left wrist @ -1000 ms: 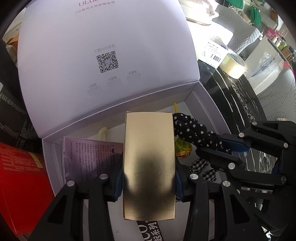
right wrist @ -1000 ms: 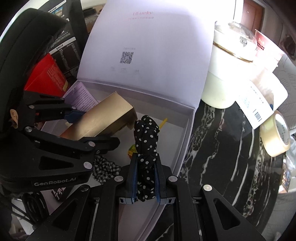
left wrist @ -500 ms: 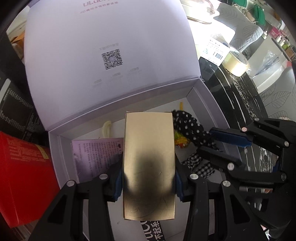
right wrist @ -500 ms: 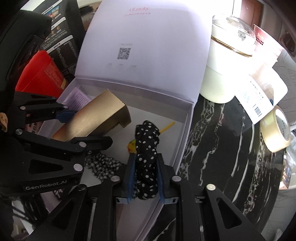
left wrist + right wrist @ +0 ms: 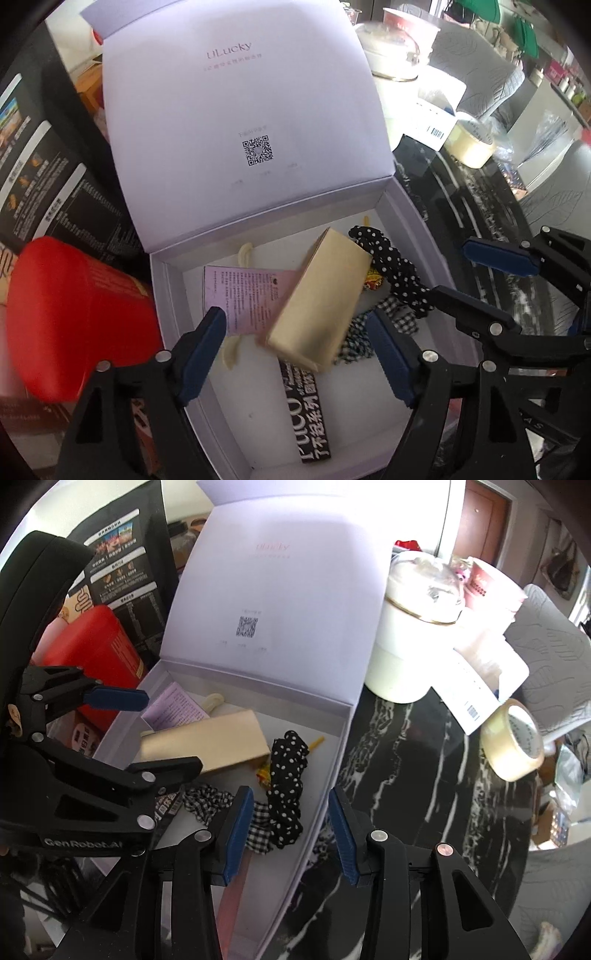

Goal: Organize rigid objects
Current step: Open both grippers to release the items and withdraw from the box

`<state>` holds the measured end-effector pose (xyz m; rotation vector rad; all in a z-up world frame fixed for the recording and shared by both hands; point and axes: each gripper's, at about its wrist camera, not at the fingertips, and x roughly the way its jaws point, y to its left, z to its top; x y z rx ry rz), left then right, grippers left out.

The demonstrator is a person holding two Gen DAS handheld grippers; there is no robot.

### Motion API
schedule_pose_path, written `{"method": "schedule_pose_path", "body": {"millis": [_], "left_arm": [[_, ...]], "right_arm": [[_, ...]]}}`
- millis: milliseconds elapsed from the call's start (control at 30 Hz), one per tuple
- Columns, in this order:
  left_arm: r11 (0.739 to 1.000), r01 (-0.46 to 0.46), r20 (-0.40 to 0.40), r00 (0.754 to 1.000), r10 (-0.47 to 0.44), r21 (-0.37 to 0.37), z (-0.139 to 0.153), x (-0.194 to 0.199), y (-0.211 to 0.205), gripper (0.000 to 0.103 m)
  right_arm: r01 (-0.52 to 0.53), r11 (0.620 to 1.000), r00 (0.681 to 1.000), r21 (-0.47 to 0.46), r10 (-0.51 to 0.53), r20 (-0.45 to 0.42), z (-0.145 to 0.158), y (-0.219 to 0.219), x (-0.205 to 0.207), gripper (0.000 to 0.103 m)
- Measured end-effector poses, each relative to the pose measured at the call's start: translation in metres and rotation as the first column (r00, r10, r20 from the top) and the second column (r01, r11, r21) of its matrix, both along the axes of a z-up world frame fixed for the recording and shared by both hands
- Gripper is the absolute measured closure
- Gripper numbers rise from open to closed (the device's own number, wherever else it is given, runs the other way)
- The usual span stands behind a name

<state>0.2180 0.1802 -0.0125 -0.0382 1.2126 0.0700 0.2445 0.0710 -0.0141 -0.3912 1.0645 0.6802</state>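
Observation:
A gold rectangular box (image 5: pixel 321 299) lies slanted inside the open white gift box (image 5: pixel 417 229), free of any pad. My left gripper (image 5: pixel 293 317) hovers above it with its jaws opening and the blue pads well apart. Beside the gold box (image 5: pixel 207 744) lies a black polka-dot hair band (image 5: pixel 286 775) on the floor of the gift box (image 5: pixel 332 753). My right gripper (image 5: pixel 290 794) hangs over the band with its jaws opening and its pads off it. In the right wrist view the left gripper (image 5: pixel 171 731) shows at the left.
A pink leaflet (image 5: pixel 243 295), a checked cloth (image 5: pixel 369 332) and a black label strip (image 5: pixel 306 406) also lie in the box. A red container (image 5: pixel 74 321) stands left of it. A tape roll (image 5: pixel 513 738) and a lidded white pot (image 5: pixel 413 646) stand on the black marble table (image 5: pixel 406 775).
Both grippers opened and rose. The left let go of the gold box, which now lies slanted in the gift box. The right let go of the polka-dot band.

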Motion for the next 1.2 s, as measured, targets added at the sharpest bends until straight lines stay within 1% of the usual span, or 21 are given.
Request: {"method": "schedule_pose_path", "body": {"millis": [267,300,367,567,600,667,767,933,967,1000,1033,1100,1167,1200], "left_arm": [[0.999,-0.019,0.055,0.998,0.017,0.038,0.032,-0.022,-0.004,0.024],[0.998,-0.026,0.07,0.997,0.023,0.049,0.038,-0.027,-0.004,0.024],[0.997,-0.038,0.091,0.995,0.033,0.062,0.049,-0.034,-0.003,0.024],[0.993,-0.075,0.169,0.984,0.059,0.093,0.083,-0.056,-0.004,0.024],[0.991,-0.085,0.189,0.98,0.065,0.101,0.092,-0.062,-0.005,0.024],[0.989,-0.096,0.22,0.973,0.069,0.114,0.103,-0.069,-0.007,0.024],[0.981,-0.123,0.271,0.959,0.079,0.151,0.123,-0.085,-0.011,0.024],[0.976,-0.151,0.353,0.932,0.087,0.158,0.149,-0.111,-0.018,0.024],[0.975,-0.155,0.364,0.927,0.09,0.156,0.153,-0.115,-0.019,0.017],[0.975,-0.162,0.379,0.921,0.092,0.155,0.157,-0.12,-0.021,0.011],[0.974,-0.166,0.401,0.911,0.091,0.156,0.161,-0.126,-0.023,0.0],[0.97,-0.175,0.435,0.896,0.086,0.168,0.166,-0.137,-0.028,0.0],[0.969,-0.181,0.457,0.885,0.086,0.169,0.171,-0.147,-0.032,0.0],[0.968,-0.187,0.466,0.88,0.088,0.17,0.172,-0.152,-0.033,0.0]], "right_arm": [[0.014,1.0,0.999,0.016,-0.015,0.043,0.03,-0.004,-0.014,0.061],[0.015,1.0,0.999,0.018,-0.016,0.049,0.034,-0.005,-0.016,0.061],[0.017,1.0,0.998,0.022,-0.018,0.067,0.043,-0.007,-0.021,0.056],[0.019,0.999,0.992,0.048,-0.025,0.122,0.073,-0.013,-0.037,0.056],[0.022,0.998,0.991,0.053,-0.029,0.131,0.077,-0.015,-0.039,0.055],[0.028,0.997,0.987,0.068,-0.038,0.154,0.09,-0.018,-0.047,0.05],[0.036,0.995,0.98,0.095,-0.053,0.192,0.108,-0.024,-0.058,0.046],[0.046,0.991,0.964,0.128,-0.078,0.254,0.135,-0.036,-0.078,0.038],[0.047,0.99,0.961,0.133,-0.081,0.266,0.14,-0.039,-0.082,0.035],[0.048,0.989,0.957,0.138,-0.085,0.277,0.144,-0.041,-0.087,0.034],[0.048,0.989,0.953,0.143,-0.088,0.289,0.149,-0.044,-0.091,0.033],[0.045,0.988,0.946,0.15,-0.091,0.312,0.155,-0.048,-0.1,0.033],[0.045,0.987,0.935,0.155,-0.096,0.342,0.163,-0.052,-0.112,0.027],[0.046,0.987,0.929,0.155,-0.099,0.356,0.166,-0.054,-0.117,0.027]]}}
